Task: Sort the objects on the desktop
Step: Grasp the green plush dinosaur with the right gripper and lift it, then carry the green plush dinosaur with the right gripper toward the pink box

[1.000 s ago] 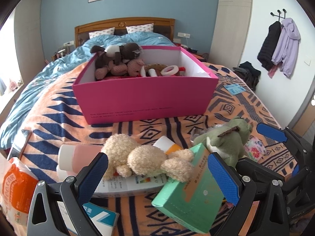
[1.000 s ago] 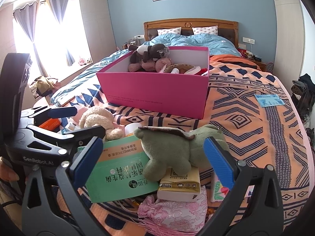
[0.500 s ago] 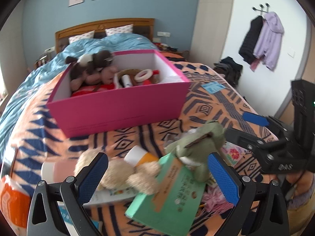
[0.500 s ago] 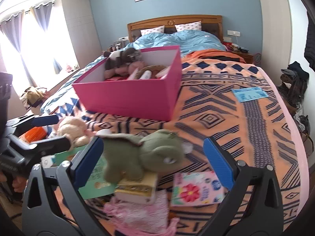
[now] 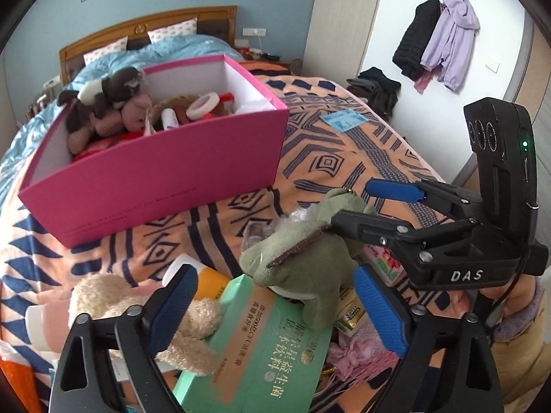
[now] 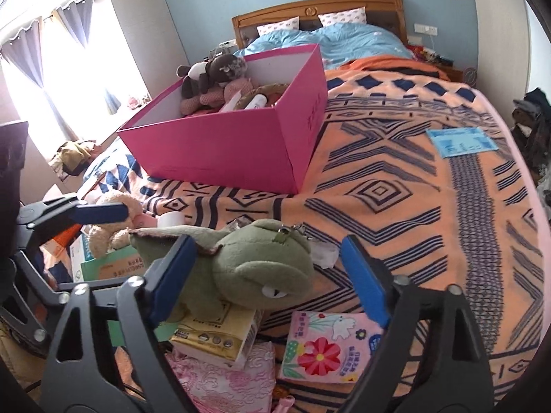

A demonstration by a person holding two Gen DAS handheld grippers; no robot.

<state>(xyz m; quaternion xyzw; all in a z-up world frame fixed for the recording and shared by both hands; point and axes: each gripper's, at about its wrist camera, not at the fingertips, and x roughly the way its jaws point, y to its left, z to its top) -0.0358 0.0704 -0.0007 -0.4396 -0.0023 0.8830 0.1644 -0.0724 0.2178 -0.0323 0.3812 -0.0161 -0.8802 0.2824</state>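
Observation:
A green plush toy (image 5: 303,265) (image 6: 261,275) lies on a green box (image 5: 268,354) and a yellow box (image 6: 213,334) in the pile at the bed's near end. My right gripper (image 6: 272,268) straddles its head with jaws closing; a gap shows at the right pad. My left gripper (image 5: 275,299) is also closing, around the toy's rear and the green box, with neither pad pressing. A beige plush toy (image 5: 113,296) lies left of it. The pink box (image 5: 155,179) (image 6: 224,148), holding soft toys and tape, stands behind.
An orange-and-white bottle (image 5: 206,278), a pink bottle (image 5: 44,316), a flowered tissue pack (image 6: 330,347) and a pink pouch (image 6: 224,385) crowd the pile. A blue paper (image 6: 461,141) lies on the patterned blanket (image 6: 396,189) to the right. Coats hang on the far wall.
Both grippers have swung in onto the green plush toy from either side and their jaws have narrowed a little. The right gripper now shows large in the left wrist view.

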